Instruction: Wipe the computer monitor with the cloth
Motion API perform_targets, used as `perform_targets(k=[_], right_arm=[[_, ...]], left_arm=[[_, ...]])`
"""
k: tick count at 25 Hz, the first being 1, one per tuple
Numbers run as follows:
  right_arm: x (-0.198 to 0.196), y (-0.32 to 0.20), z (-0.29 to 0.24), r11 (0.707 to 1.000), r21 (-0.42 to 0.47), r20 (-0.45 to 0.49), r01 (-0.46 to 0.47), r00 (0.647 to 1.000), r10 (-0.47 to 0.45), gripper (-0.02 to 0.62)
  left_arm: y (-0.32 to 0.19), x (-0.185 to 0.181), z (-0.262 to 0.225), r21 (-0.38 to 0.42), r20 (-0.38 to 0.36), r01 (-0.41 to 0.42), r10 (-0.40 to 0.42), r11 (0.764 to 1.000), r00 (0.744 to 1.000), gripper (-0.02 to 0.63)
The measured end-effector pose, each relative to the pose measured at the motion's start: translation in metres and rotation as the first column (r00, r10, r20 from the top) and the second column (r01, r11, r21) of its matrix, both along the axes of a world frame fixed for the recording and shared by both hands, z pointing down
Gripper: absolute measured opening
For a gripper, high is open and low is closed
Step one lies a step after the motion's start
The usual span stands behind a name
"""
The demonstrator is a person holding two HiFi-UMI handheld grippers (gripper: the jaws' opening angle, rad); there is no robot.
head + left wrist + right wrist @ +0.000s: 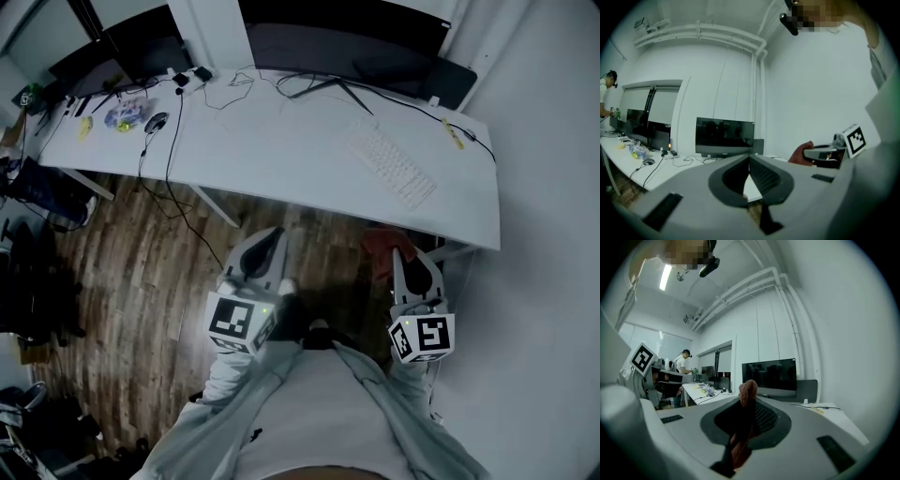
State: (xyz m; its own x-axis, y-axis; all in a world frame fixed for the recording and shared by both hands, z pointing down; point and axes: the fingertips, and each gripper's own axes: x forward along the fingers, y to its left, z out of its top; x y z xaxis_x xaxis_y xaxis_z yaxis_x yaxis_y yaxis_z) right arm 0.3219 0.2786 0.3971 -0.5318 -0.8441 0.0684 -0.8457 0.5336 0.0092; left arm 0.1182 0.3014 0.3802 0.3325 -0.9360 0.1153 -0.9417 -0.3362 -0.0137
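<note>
**Cloth** (746, 392): reddish and bunched. The right gripper (749, 404) is clamping it between its jaws, with one fold poking up past the tips and the rest hanging below. Gripping it as a wad is probably leaving a soft pad free to press against glass.

**Monitor** (768, 376): dark screen, standing upright at the back of the desk (281, 141), close to the wall. It is facing the cloth from straight ahead but sitting well apart from it, so nothing is touching the screen yet. Wiping looks not yet begun.

**Left gripper** (749, 161): its jaws are meeting at the tips and carrying nothing. It is hanging beside the right one, likely idling because the wipe needs only one tool.

**Person**: standing back from the desk edge and holding both grippers low over the wood floor.

**Keyboard** (394, 169): white, lying on the desk between the grippers and the monitor, with loose cables trailing behind it.
</note>
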Motion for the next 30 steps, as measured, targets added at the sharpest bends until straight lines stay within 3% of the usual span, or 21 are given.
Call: perform_targets(k=[7, 19, 30], right_arm=[[-0.032, -0.045, 0.012, 1.0, -0.024, 0.005, -0.002, 1.0, 0.002, 0.043], [-0.132, -0.182, -0.011, 1.0, -0.007, -0.008, -0.011, 1.0, 0.011, 0.043], [-0.16, -0.227, -0.001, 0.989, -0.06, -0.022, -0.134, 0.991, 0.133, 0.043]], left_arm=[[-0.047, -0.025, 0.009, -0.003, -0.006, -0.025, 0.025, 1.0, 1.0, 0.021], [-0.189, -0.105, -0.008, 0.011, -0.009, -0.102, 0.102, 0.995, 0.995, 0.021], [-0.258, -0.135, 0.004, -0.027, -0.017, -0.221, 0.221, 0.975, 0.975, 0.021]])
